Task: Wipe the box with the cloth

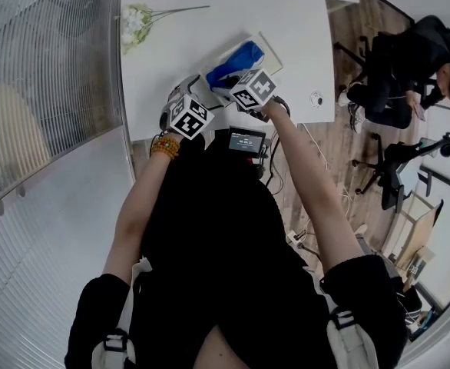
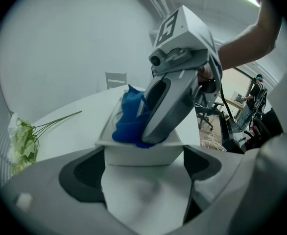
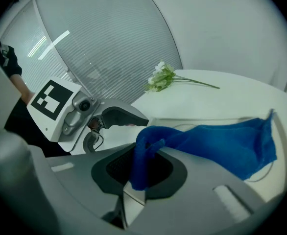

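While the left gripper [image 2: 143, 152] clamps the near wall of the white box [image 2: 129, 156] to steady it on the table [image 1: 286, 29], the right gripper [image 3: 136, 174] has its jaws pinched tight on the blue cloth [image 3: 217, 143], which lies inside the box for wiping.

The white, open-topped box [image 2: 143, 154] sat upright on the white tabletop [image 1: 210, 10], close to its front edge, with its near end clamped in the left gripper [image 2: 144, 180]. The blue cloth [image 3: 222, 143] lay crumpled inside the box, one end pinched tight in the right gripper [image 3: 136, 182].
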